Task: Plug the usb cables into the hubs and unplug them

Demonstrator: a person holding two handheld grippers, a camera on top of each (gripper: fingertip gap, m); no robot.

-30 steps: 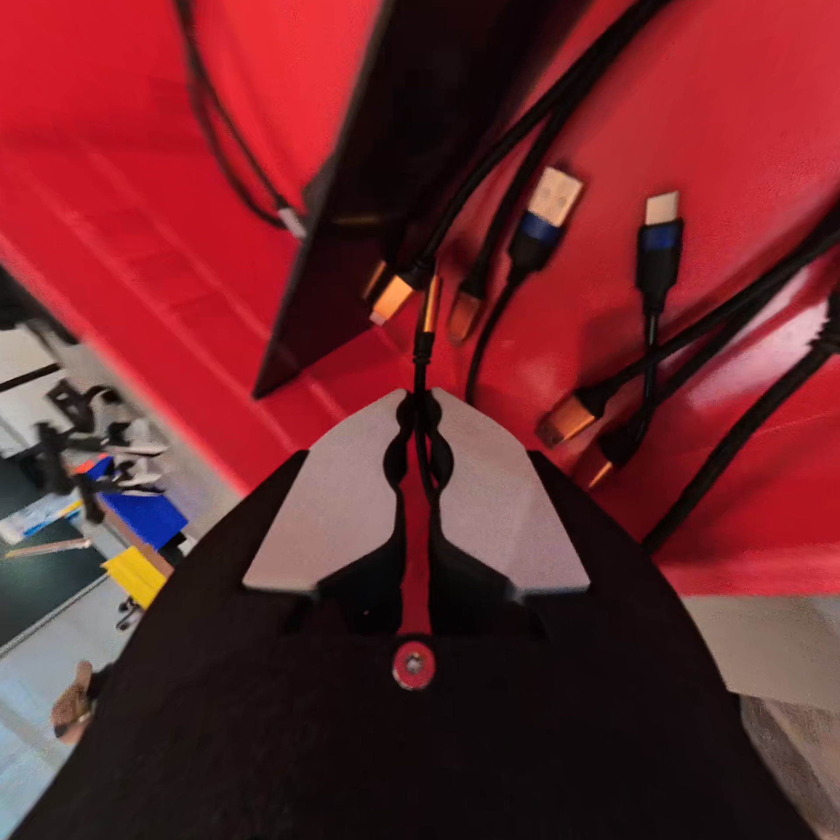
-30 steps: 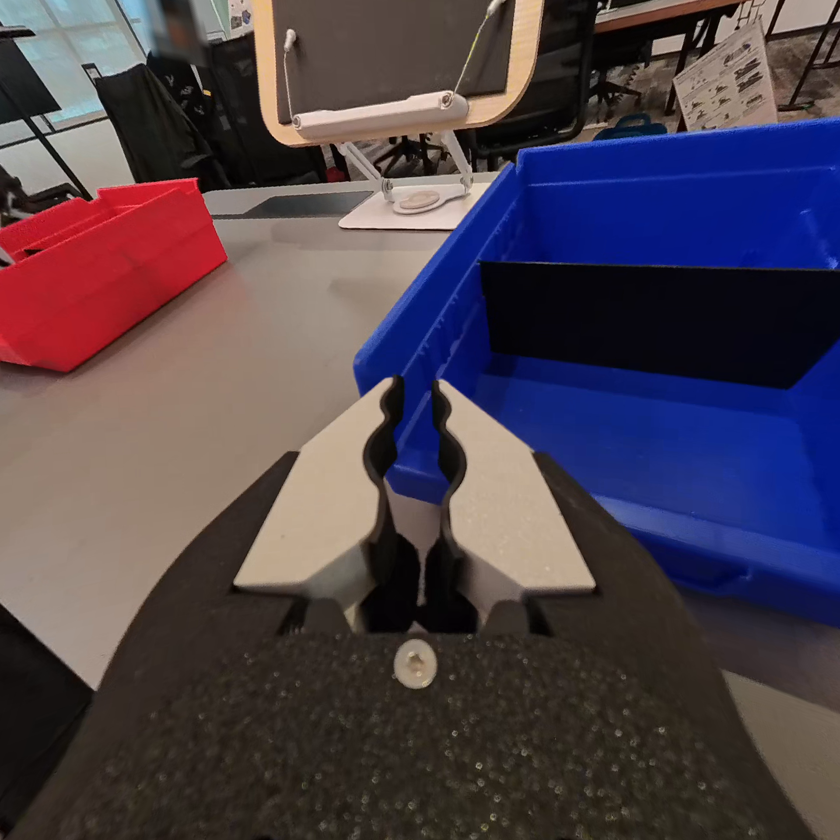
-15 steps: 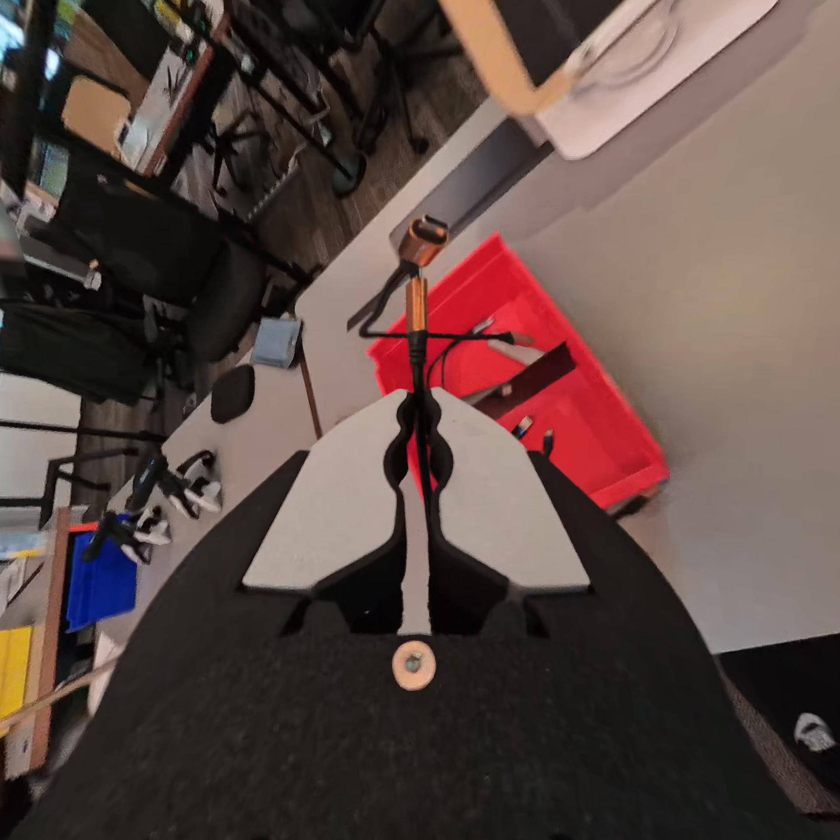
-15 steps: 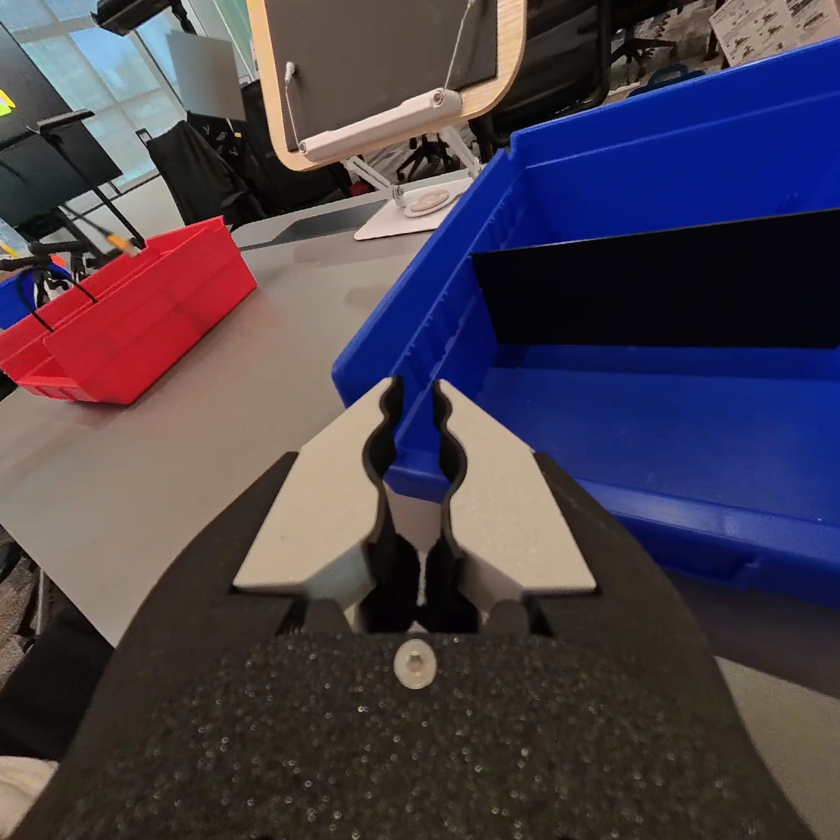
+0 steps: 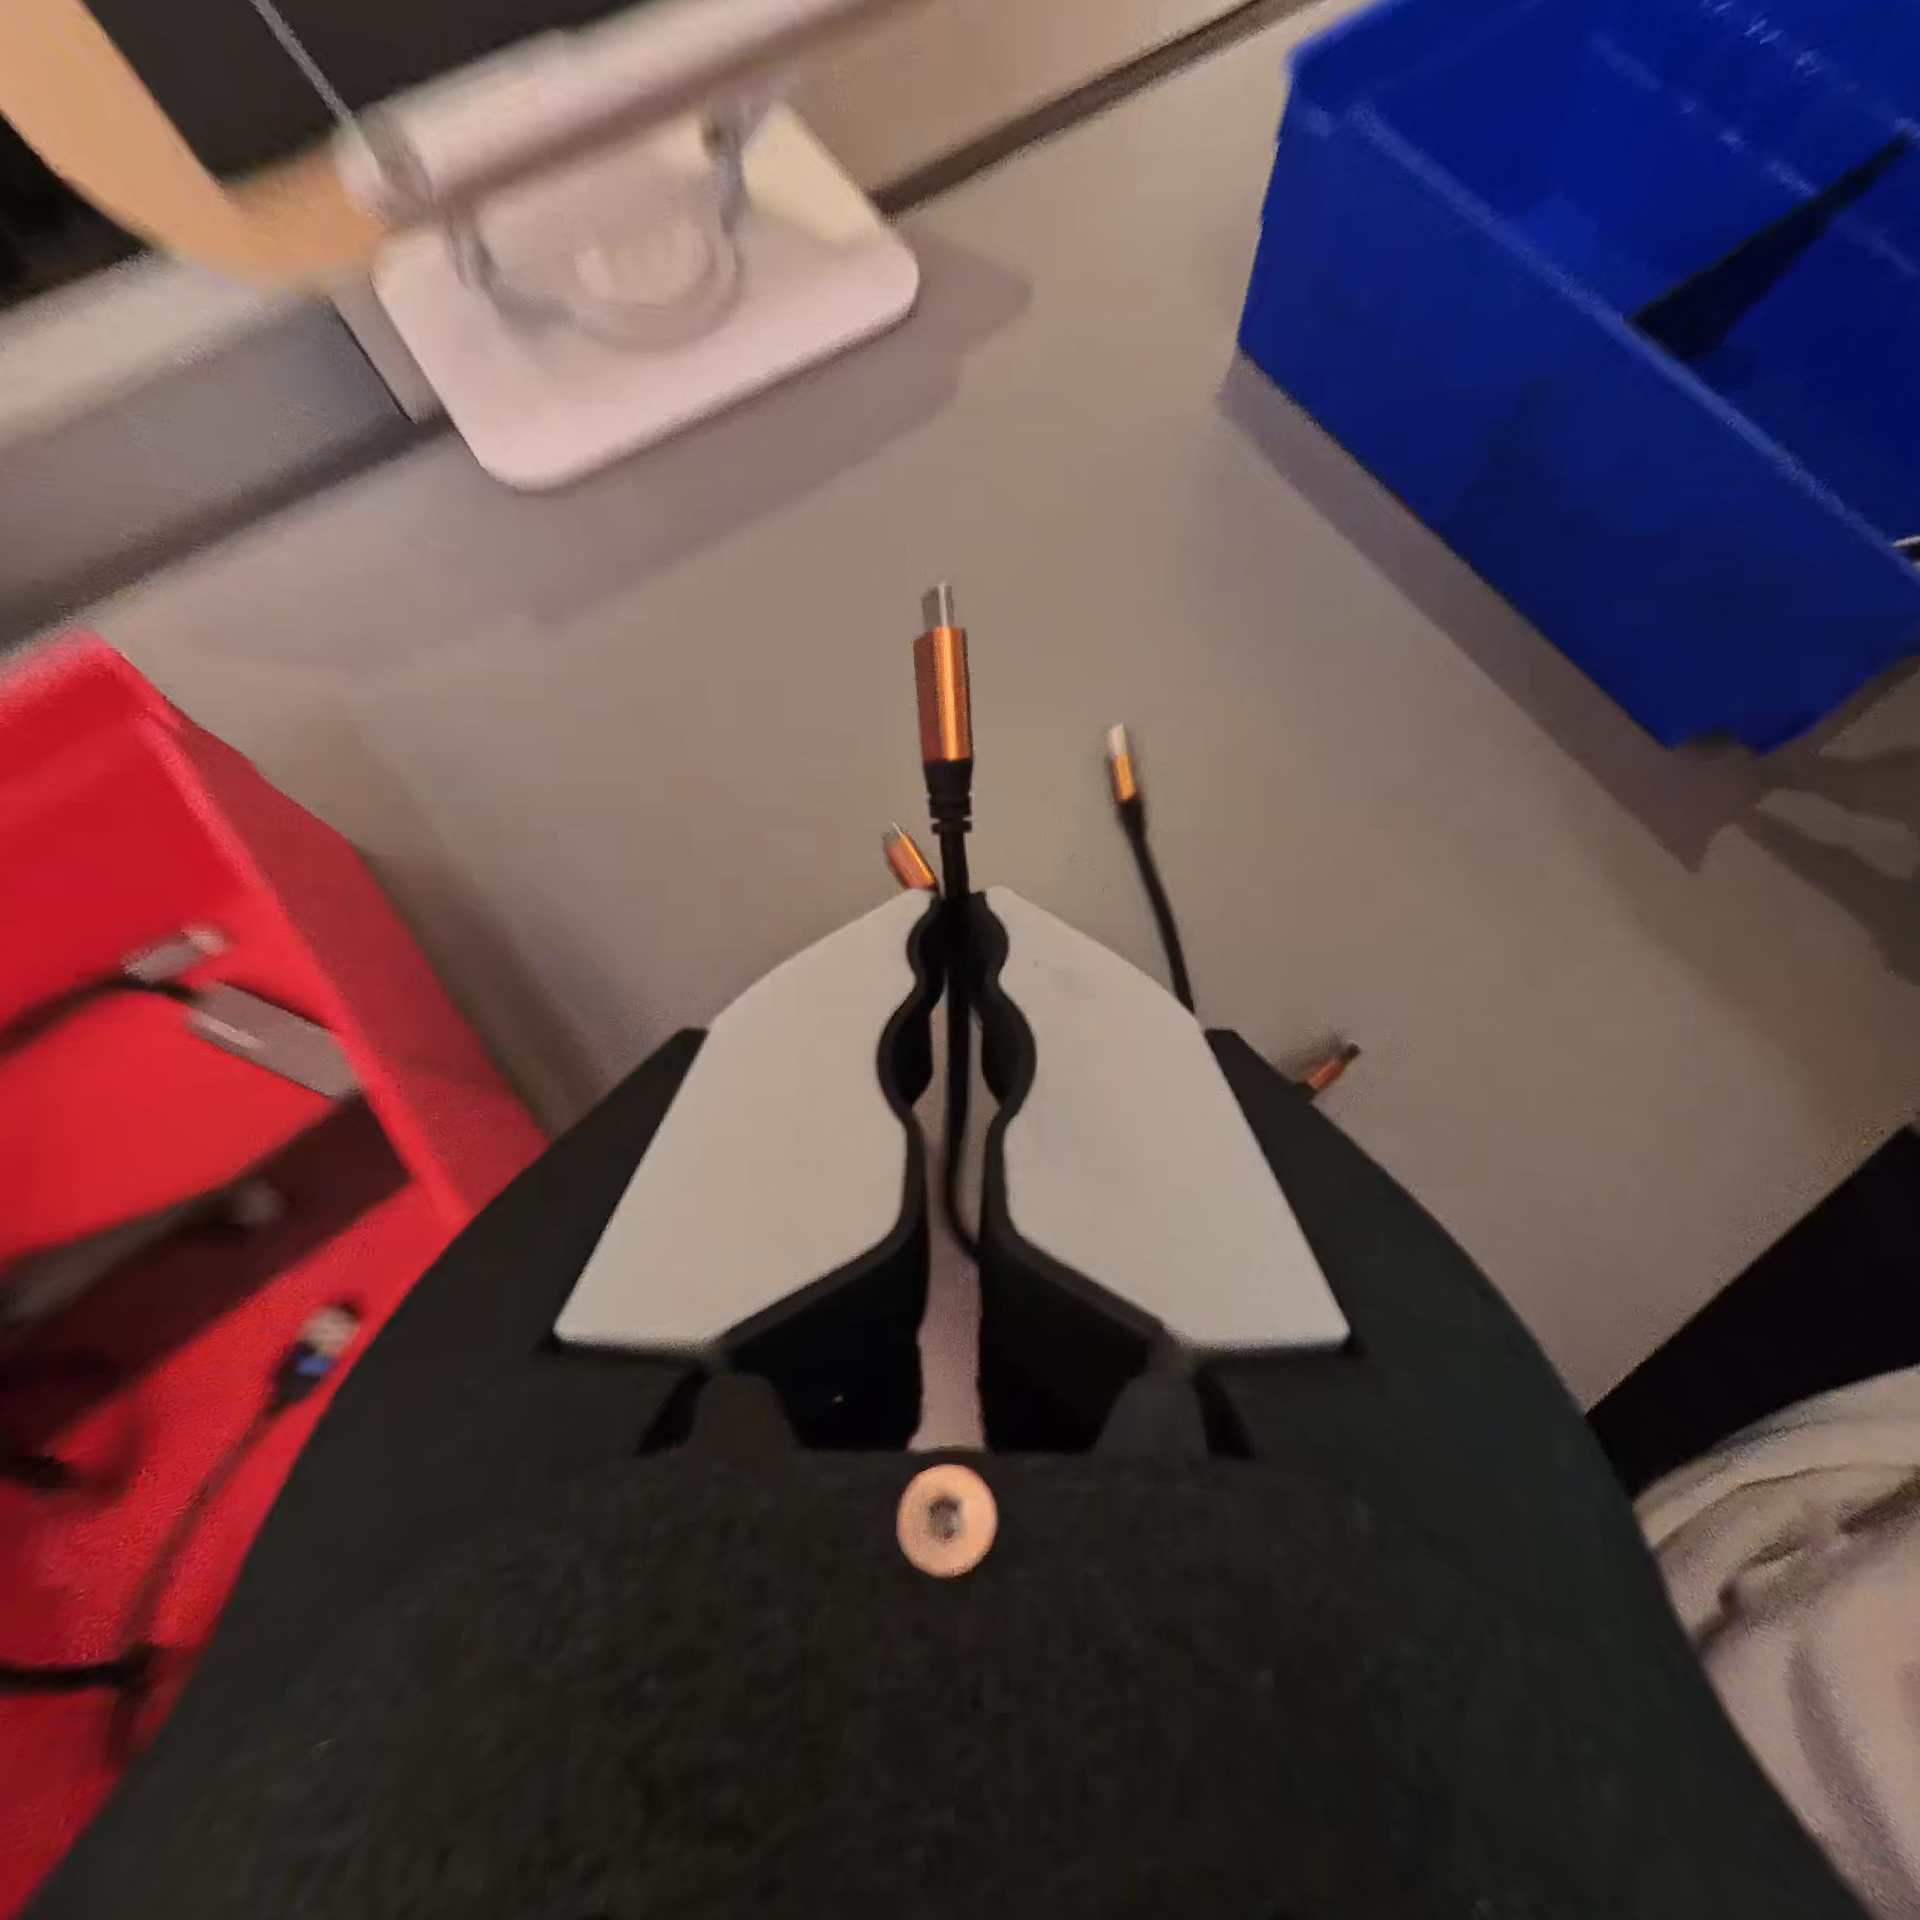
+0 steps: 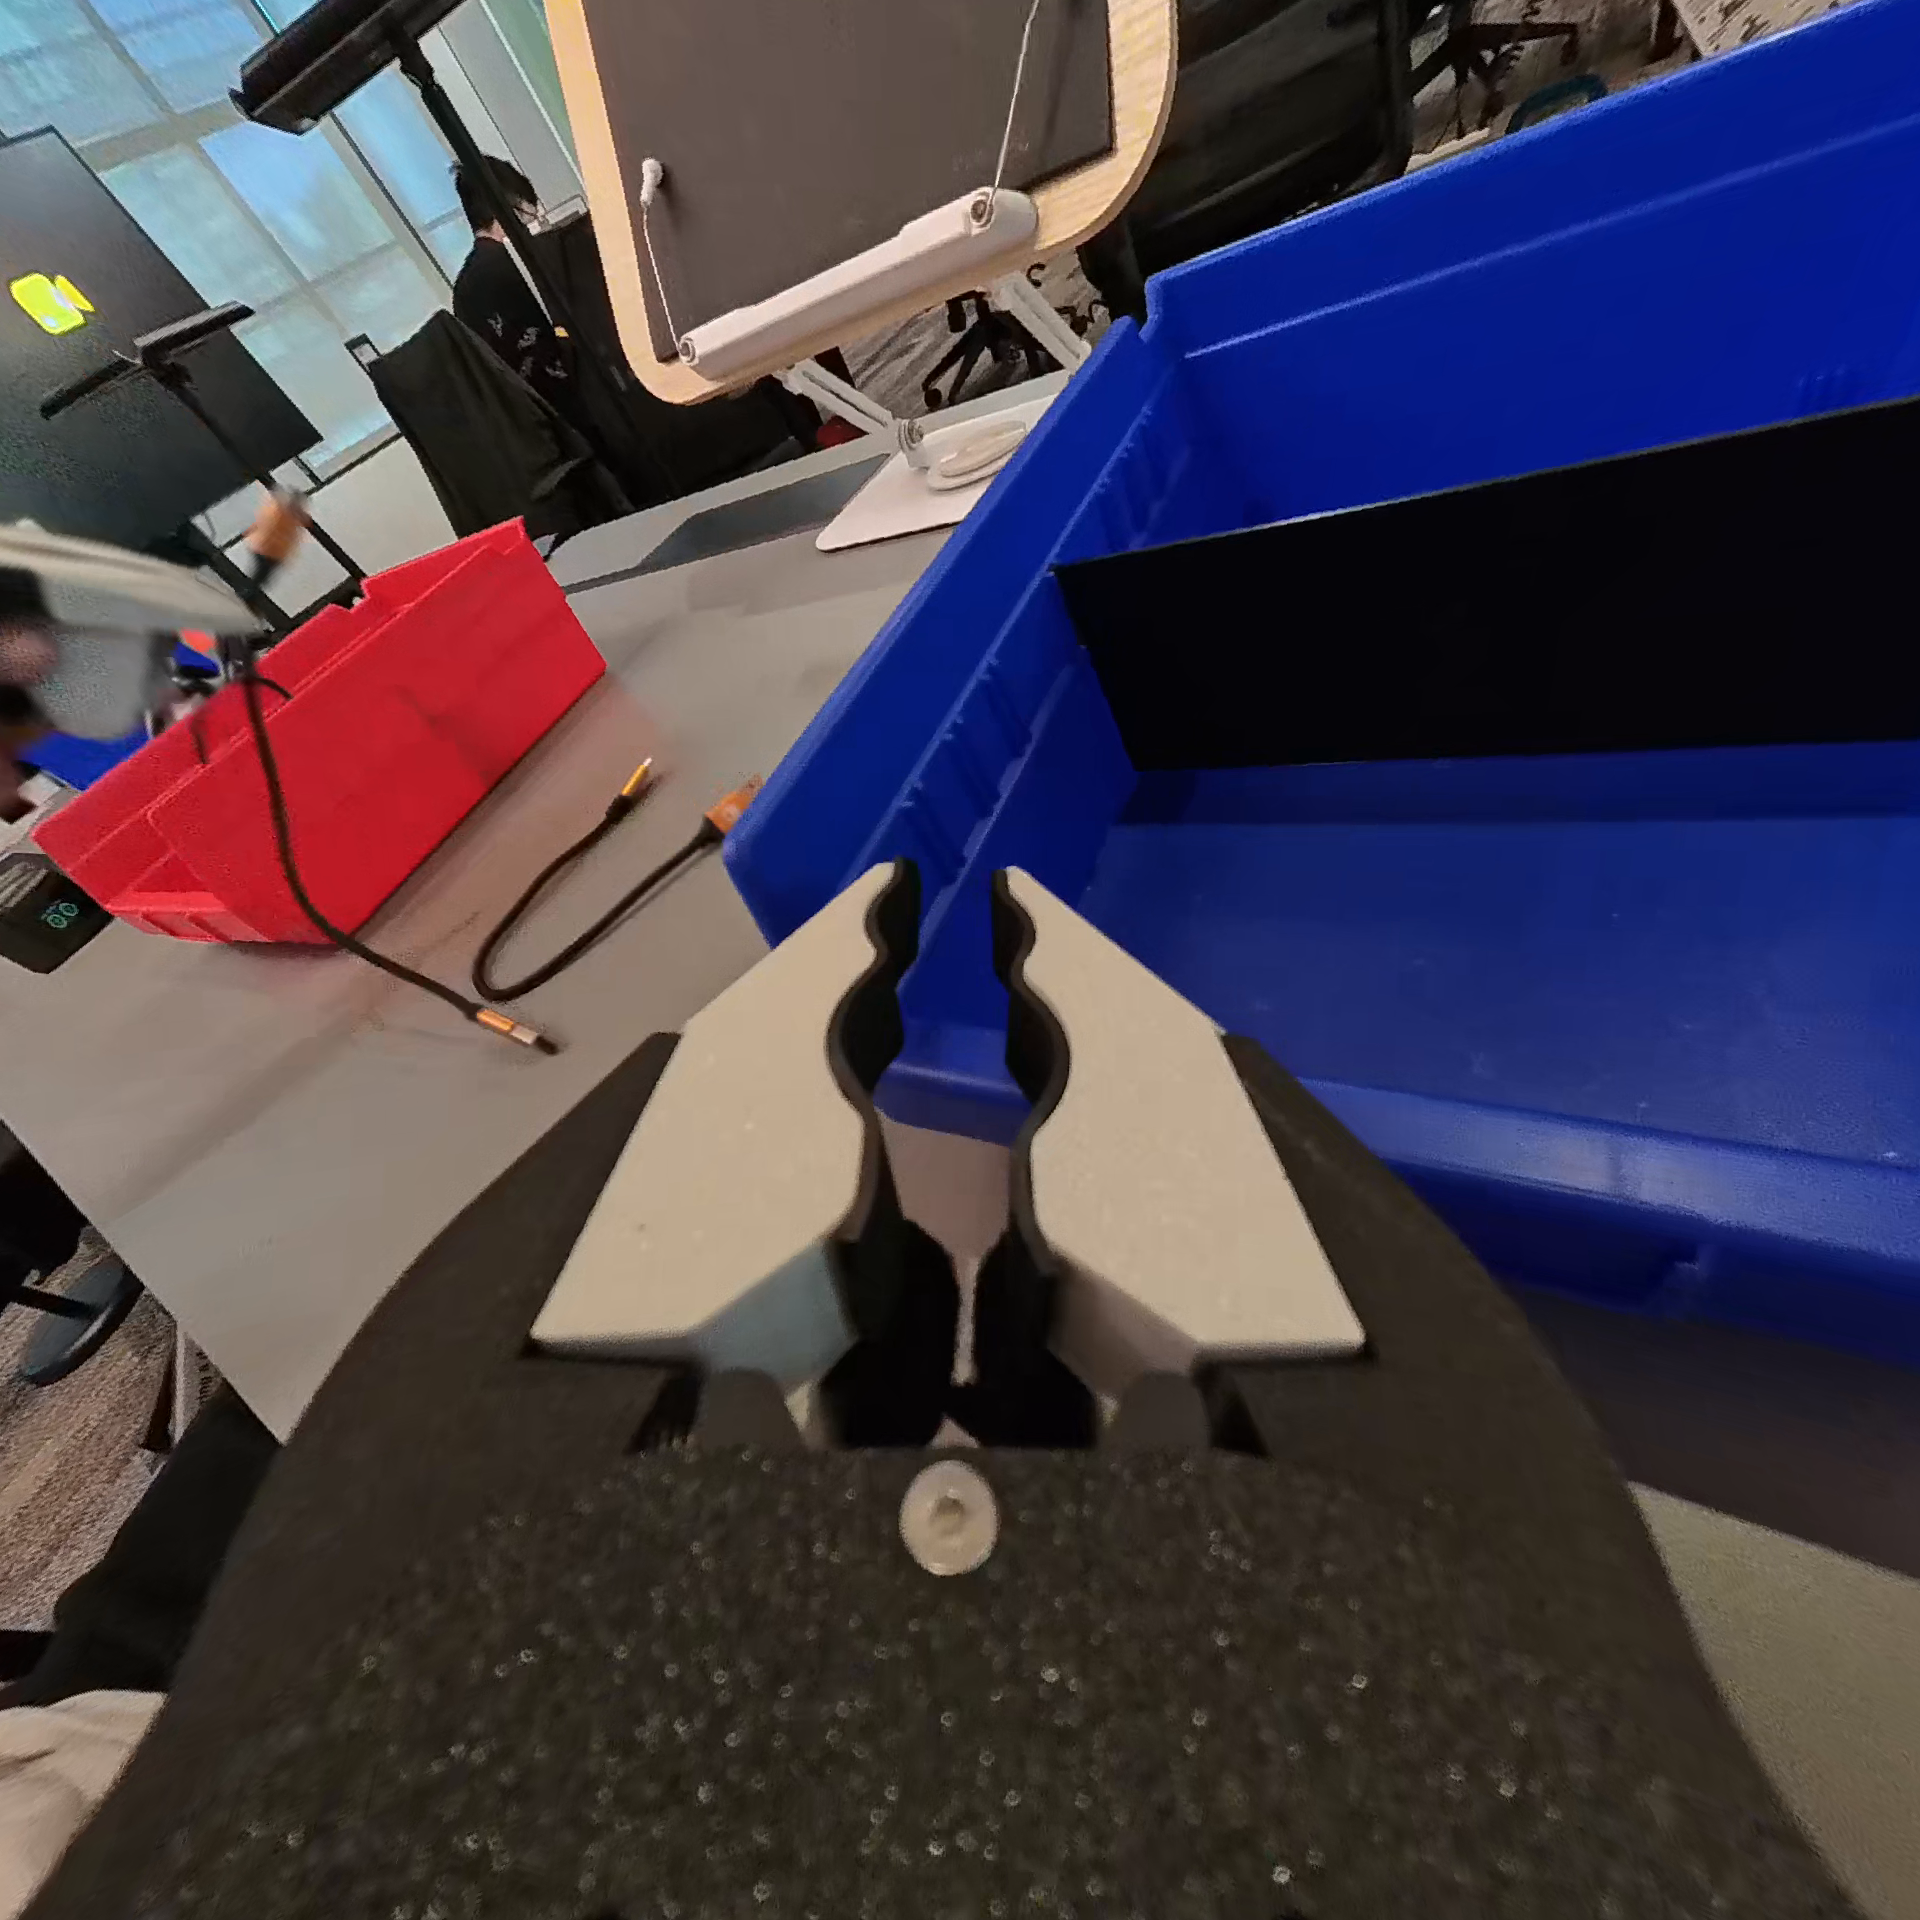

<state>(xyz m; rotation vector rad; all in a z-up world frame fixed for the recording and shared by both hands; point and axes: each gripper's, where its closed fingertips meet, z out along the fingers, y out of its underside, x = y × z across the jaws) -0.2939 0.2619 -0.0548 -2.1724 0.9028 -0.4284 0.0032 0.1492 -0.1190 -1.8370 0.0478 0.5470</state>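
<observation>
Left claw [image 5: 954, 909] pinches a black usb cable [image 5: 954, 1049] above the grey tabletop [image 5: 665, 790]; right claw [image 6: 954, 896] hangs slightly spread and empty.

The cable's orange plug [image 5: 942, 698] sticks out past the left claw's tips, pointing away, and its other branches trail down to the tabletop, their orange ends [image 6: 511, 1029] lying between the red bin [image 6: 343, 727] on the left and the blue bin [image 6: 1455, 935] on the right. More cables lie blurred inside the red bin. The right claw sits at the blue bin's near corner, over its rim. A black divider [image 6: 1507, 613] crosses the blue bin.
</observation>
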